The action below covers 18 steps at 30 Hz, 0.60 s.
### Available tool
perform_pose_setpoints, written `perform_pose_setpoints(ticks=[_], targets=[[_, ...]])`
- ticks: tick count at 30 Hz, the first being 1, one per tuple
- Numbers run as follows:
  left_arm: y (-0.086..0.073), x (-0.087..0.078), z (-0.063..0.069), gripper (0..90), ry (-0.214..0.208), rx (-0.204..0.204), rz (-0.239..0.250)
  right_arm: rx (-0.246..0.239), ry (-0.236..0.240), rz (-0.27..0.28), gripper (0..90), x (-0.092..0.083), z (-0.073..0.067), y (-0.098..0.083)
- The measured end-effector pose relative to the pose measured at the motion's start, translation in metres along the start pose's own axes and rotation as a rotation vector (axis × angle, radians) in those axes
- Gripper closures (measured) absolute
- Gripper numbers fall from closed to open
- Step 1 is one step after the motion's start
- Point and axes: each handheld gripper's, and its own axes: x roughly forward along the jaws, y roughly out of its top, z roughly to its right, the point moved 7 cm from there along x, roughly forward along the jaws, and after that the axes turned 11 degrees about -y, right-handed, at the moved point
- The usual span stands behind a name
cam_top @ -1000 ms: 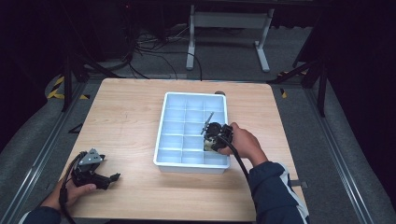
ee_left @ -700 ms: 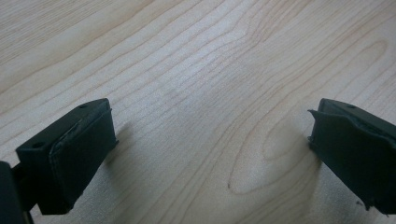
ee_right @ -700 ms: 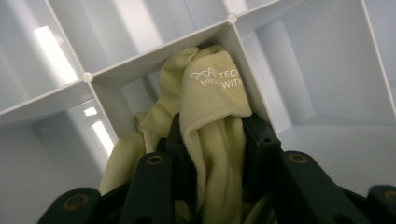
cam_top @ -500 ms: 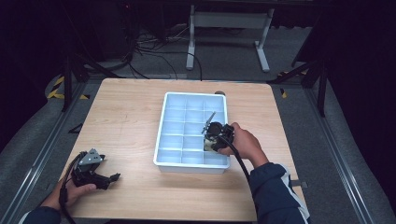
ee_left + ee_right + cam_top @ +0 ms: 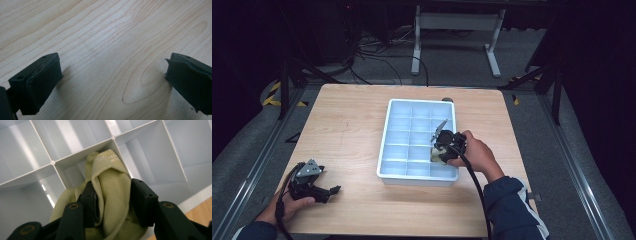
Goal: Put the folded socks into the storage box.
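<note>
Right claw [image 5: 112,202], jaws just easing apart around the pale green cloth [image 5: 110,195] in the tray [image 5: 384,165] lower right; left claw [image 5: 112,82] wide open over bare desk [image 5: 105,37].

We see a pale yellow-green folded cloth [image 5: 110,202] with small white printed letters, bunched up inside one compartment of the white plastic divided tray [image 5: 175,167], near the tray's front right corner.

The left tongs [image 5: 333,189] lie low near the person's side, jaws wide apart; the right tongs [image 5: 435,151] point down, jaws just opening, half spread.
</note>
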Motion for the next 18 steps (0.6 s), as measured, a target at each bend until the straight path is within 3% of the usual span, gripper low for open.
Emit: perform_pose_setpoints(ticks=[18], targets=[[0.0, 0.0, 0.0, 0.5, 0.0, 0.0, 0.0, 0.063, -0.009, 0.101, 50.2, -0.024, 0.007, -0.007]])
